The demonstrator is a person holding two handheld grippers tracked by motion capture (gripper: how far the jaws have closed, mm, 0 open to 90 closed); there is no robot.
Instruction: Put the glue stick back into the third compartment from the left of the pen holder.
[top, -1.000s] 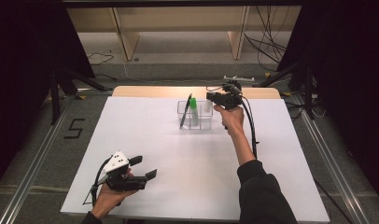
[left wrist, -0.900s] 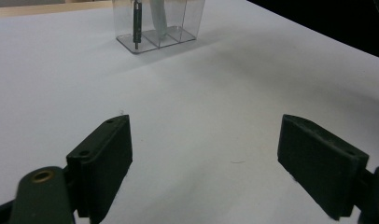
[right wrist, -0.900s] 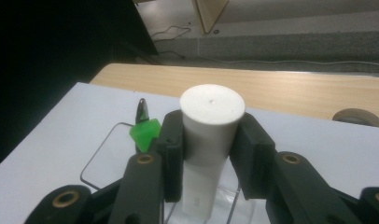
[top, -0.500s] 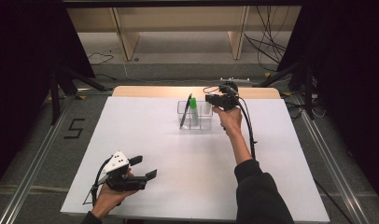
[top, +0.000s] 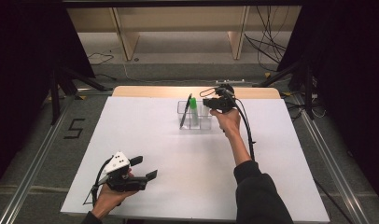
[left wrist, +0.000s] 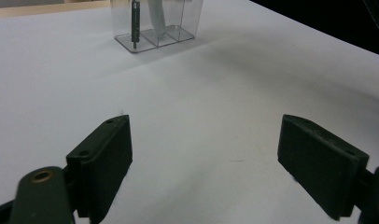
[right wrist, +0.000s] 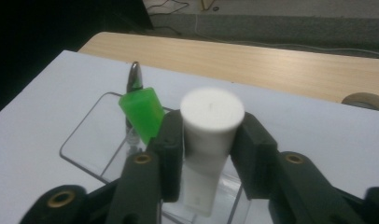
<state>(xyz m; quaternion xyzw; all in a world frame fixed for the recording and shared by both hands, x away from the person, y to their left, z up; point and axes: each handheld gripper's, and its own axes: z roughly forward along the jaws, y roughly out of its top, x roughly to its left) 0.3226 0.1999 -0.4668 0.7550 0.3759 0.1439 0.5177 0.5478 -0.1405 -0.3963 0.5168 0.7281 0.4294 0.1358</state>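
White tube [right wrist: 211, 140] stands in the clear organizer [right wrist: 92, 140], clamped by my right gripper [right wrist: 208, 149]. Just beside it: green-capped marker [right wrist: 143, 112] and dark pen [right wrist: 133, 79]. My left gripper [left wrist: 206, 168] rests w/ jaws wide apart, well away.

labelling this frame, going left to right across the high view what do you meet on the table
left tool → dark pen → green-capped marker → right tool, shut on a white tube over the clear organiser.
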